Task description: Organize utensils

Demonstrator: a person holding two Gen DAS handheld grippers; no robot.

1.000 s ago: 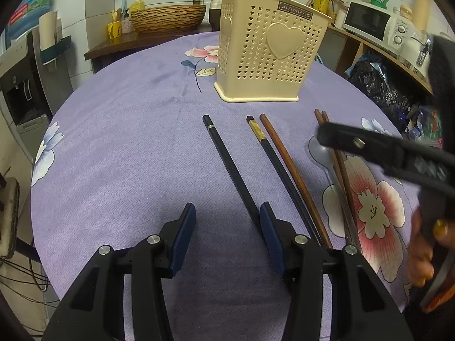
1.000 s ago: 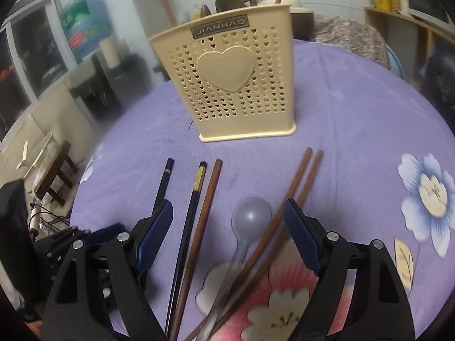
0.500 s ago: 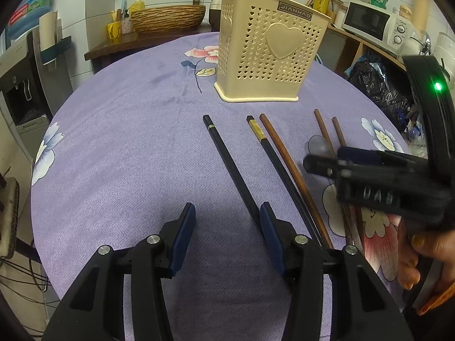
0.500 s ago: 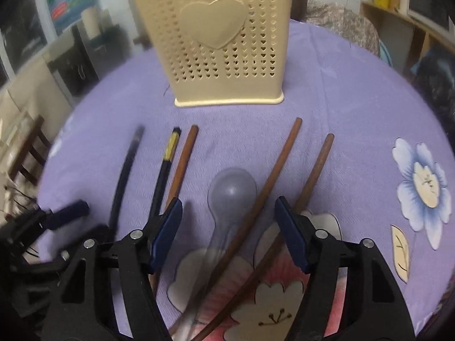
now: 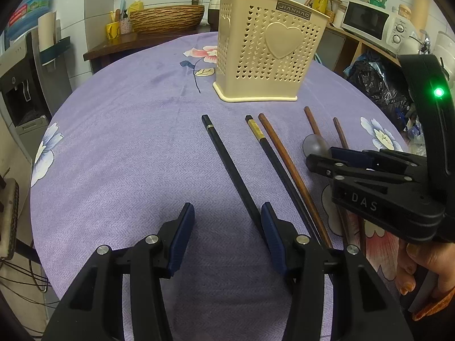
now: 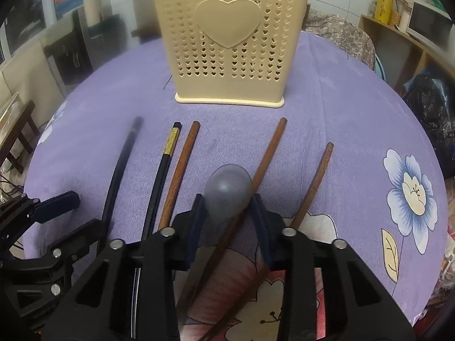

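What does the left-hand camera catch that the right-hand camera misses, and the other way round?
Only the left wrist view shows the microwave, the woven basket and the person's hand holding the right gripper.

Only the right wrist view shows that gripper's blue pads closed in around the clear spoon, with a brown chopstick running between them.

Both show the cream utensil holder, the black chopsticks and the purple floral tablecloth.
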